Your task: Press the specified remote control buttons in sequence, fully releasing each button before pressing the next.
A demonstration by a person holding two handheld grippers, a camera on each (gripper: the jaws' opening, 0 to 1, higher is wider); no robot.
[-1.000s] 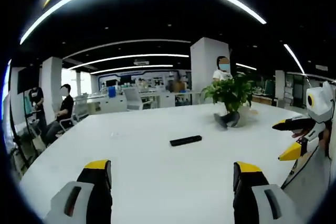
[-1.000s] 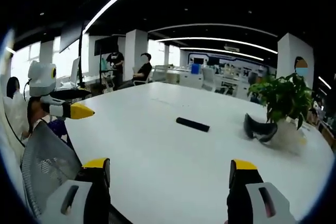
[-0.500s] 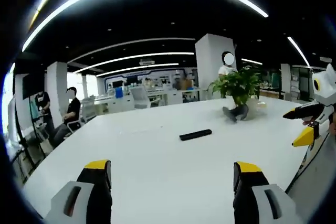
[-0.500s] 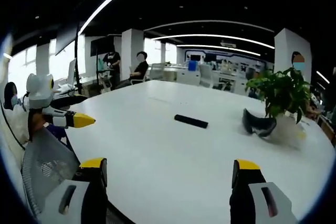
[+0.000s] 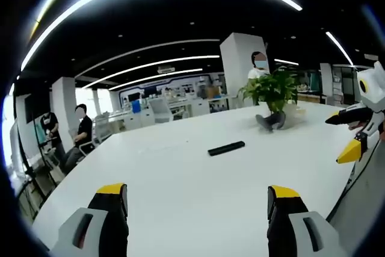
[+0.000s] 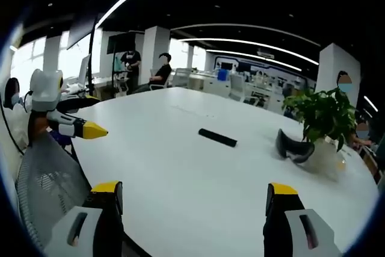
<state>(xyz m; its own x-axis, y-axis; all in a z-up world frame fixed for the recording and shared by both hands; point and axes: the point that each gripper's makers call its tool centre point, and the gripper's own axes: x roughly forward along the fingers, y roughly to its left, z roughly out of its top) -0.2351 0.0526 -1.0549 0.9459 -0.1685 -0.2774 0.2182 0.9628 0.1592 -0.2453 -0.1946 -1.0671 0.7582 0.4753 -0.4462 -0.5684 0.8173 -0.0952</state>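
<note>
A slim black remote control lies flat near the middle of the white table; the right gripper view has the remote well ahead too. My left gripper is open over the near table edge, far short of the remote, nothing between its jaws. My right gripper is likewise open and empty, hovering at the table's edge. In the left gripper view the right gripper enters from the right, jaws apart. The left gripper enters the right gripper view from the left.
A potted green plant stands on the table's far side with a dark headset-like object at its base; plant and dark object show again. A mesh chair back is near left. People sit and stand behind.
Both cameras have shifted slightly, so the remote and plant sit a little differently in view. The remote has not moved on the table. Both grippers stay open.
</note>
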